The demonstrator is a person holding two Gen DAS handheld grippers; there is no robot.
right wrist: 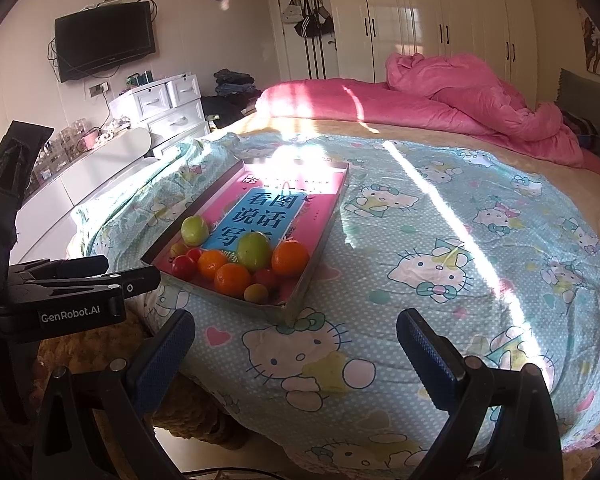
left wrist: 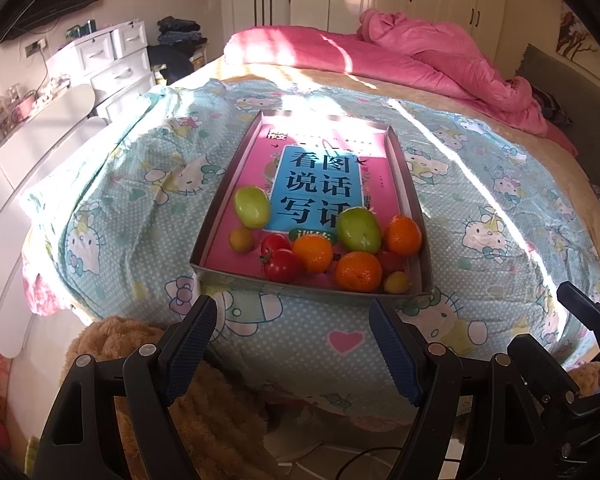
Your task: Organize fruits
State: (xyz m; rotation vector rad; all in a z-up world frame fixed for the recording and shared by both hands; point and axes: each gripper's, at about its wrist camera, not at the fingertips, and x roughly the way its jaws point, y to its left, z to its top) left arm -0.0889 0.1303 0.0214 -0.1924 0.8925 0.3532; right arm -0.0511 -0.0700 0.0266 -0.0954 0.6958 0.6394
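- Left wrist view: the left tongs (left wrist: 292, 344) hang spread and empty at the bed's edge, short of the tray (left wrist: 216, 224). Oranges (left wrist: 358, 272), green fruits (left wrist: 358, 230) and tomatoes (left wrist: 281, 266) crowd the tray's near end.
- Right wrist view: the right tongs (right wrist: 296, 354) are spread, empty, over the Hello Kitty sheet (right wrist: 440, 240); the tray (right wrist: 320, 240) sits ahead to the left.

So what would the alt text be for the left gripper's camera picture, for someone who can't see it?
A shallow tray of oranges, green fruits, tomatoes and small yellow fruits sits on a bed's cartoon-cat sheet, with a pink book lying in the tray. The open, empty left gripper hangs short of it; a pink quilt lies behind.
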